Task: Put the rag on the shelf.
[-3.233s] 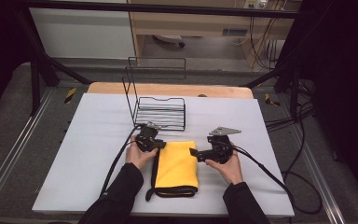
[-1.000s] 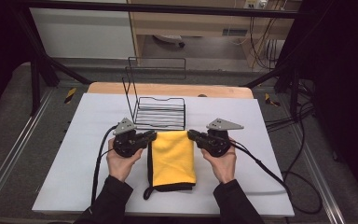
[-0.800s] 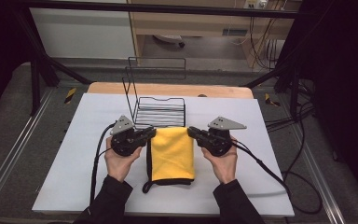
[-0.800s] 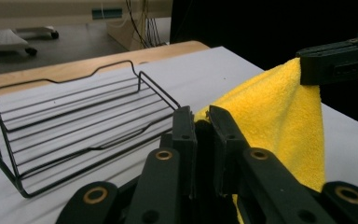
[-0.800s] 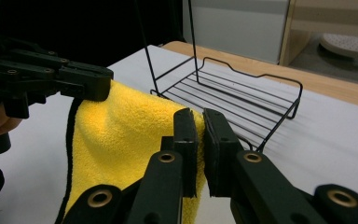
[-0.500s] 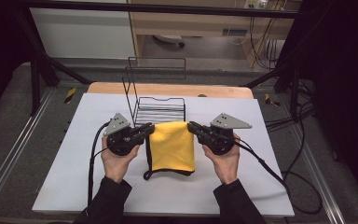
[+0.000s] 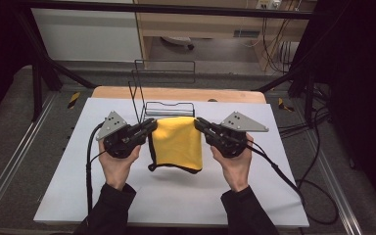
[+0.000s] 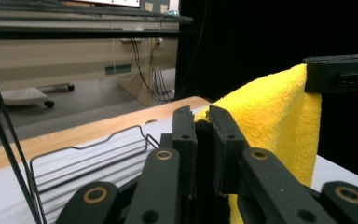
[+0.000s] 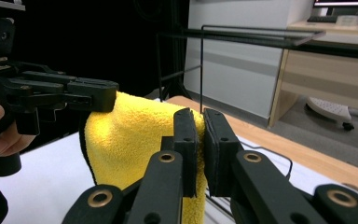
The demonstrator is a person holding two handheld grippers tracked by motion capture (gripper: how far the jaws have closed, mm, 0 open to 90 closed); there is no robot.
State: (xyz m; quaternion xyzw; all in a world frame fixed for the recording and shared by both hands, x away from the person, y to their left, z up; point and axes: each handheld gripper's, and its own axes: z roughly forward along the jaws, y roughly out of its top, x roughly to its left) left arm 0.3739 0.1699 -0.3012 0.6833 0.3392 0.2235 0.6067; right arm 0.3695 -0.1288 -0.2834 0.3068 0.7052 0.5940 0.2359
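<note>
White tabletop (image 7: 127, 196) below, my left claw (image 7: 149, 126) and right claw (image 7: 199, 125) both clenched on the lifted, folded yellow terry cloth (image 7: 177, 143).

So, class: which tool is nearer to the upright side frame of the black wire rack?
Left. The left tool grips the yellow cloth just beside the wire rack upright; the right tool grips the cloth's opposite corner, farther off.

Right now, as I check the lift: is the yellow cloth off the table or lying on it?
Off the table: the yellow cloth hangs between the left gripper and right gripper, its shadow on the table below.
</note>
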